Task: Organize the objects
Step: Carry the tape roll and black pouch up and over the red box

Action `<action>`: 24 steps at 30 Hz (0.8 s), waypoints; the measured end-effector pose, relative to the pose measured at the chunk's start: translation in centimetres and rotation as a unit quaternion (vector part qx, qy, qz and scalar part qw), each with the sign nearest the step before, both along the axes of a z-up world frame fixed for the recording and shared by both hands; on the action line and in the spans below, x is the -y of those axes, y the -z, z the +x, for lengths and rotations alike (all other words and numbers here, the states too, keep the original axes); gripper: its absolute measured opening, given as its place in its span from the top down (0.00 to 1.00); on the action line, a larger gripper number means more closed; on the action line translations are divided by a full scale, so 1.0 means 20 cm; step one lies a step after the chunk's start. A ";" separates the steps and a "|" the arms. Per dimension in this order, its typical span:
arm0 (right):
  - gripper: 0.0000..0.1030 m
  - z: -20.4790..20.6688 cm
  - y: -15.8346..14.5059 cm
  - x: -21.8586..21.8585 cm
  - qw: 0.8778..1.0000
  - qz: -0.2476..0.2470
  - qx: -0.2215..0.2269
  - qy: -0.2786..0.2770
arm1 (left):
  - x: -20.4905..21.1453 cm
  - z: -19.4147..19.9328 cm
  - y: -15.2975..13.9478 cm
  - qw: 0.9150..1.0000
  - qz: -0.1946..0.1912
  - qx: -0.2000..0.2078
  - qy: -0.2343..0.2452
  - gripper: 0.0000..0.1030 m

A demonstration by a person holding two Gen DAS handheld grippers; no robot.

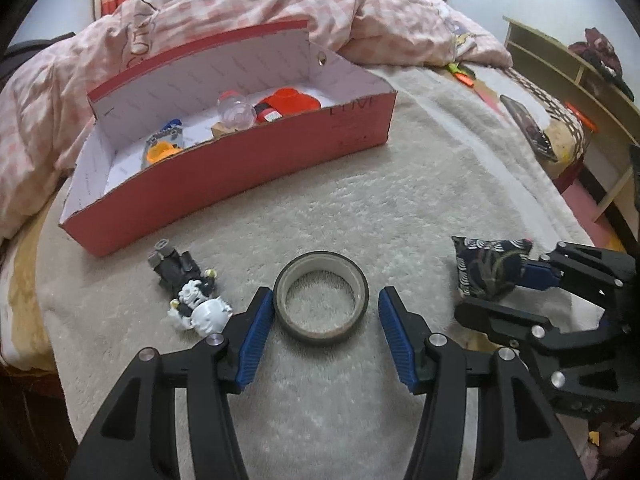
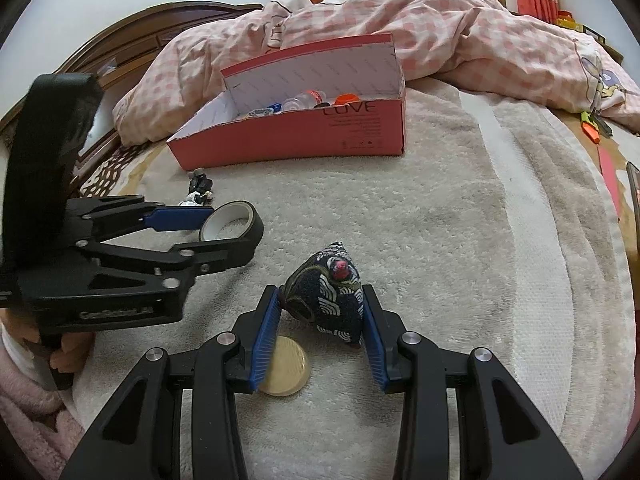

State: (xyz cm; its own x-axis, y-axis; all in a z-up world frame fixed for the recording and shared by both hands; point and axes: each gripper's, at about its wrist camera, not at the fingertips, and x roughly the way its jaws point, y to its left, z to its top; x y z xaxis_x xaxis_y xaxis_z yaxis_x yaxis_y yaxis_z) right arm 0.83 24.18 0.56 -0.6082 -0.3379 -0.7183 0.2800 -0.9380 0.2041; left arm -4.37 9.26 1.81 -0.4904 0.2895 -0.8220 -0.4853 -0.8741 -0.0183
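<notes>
A bed covered by a fluffy cream-white towel blanket [image 1: 400,200] carries everything, with a rumpled pink-and-white checked quilt [image 1: 248,4] heaped along its far edge. Near the middle of the blanket lies a flat ring of dark-edged adhesive tape [image 1: 321,297] with a pale inner core. The left gripper [image 1: 322,312], black plastic with ribbed blue pads, has its jaws about half open on either side of the roll; the near pad looks close to the roll's rim, the other stands clear, and nothing is held. Just left of the roll lies a small black, grey and white plastic toy robot figure [image 1: 188,292] on its side. Toward the bed's right edge, the right gripper [image 2: 320,320] has its jaws partly closed and pressing both sides of a soft, lumpy dark navy fabric pouch [image 2: 332,296] printed with white wave patterns and bearing a small red bead. A round flat tan disc [image 2: 286,366] lies on the blanket beneath that gripper's left pad. Behind, near the quilt, sits an open coral-red cardboard shoebox [image 1: 280,156] with a white lining and raised lid; inside are a clear plastic bottle [image 1: 236,112], a red-orange plastic piece [image 1: 288,102], an orange item [image 1: 160,154] and a blue-and-white packet [image 1: 170,132].
</notes>
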 end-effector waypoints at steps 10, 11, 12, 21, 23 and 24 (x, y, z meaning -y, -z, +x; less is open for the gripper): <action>0.61 0.00 0.00 0.00 1.000 -0.001 0.002 0.001 | 0.01 -0.05 0.01 1.000 0.014 0.008 -0.012 0.53; 0.61 0.00 0.00 0.00 1.000 0.000 0.001 0.001 | 0.02 -0.05 0.01 1.000 0.019 0.009 -0.014 0.53; 0.61 0.00 0.00 0.00 1.000 0.000 0.001 0.001 | 0.02 -0.05 0.00 1.000 0.022 0.008 -0.016 0.53; 0.61 0.01 -0.03 0.02 1.000 0.004 -0.006 -0.002 | 0.08 0.03 -0.08 0.999 0.040 -0.022 -0.023 0.53; 0.61 0.01 -0.05 0.03 1.000 0.005 -0.008 -0.002 | 0.09 0.04 -0.11 0.998 0.046 -0.026 -0.024 0.53; 0.61 0.00 -0.05 0.03 1.000 0.004 -0.009 -0.003 | 0.10 0.04 -0.12 0.998 0.049 -0.028 -0.024 0.53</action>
State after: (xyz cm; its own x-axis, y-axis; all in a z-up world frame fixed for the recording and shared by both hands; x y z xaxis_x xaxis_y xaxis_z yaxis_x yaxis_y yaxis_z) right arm 0.91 23.57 1.64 -0.6188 -0.3358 -0.7102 0.2897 -0.9378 0.1911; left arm -3.49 7.22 4.18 -0.5501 0.3416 -0.7620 -0.4458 -0.8917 -0.0779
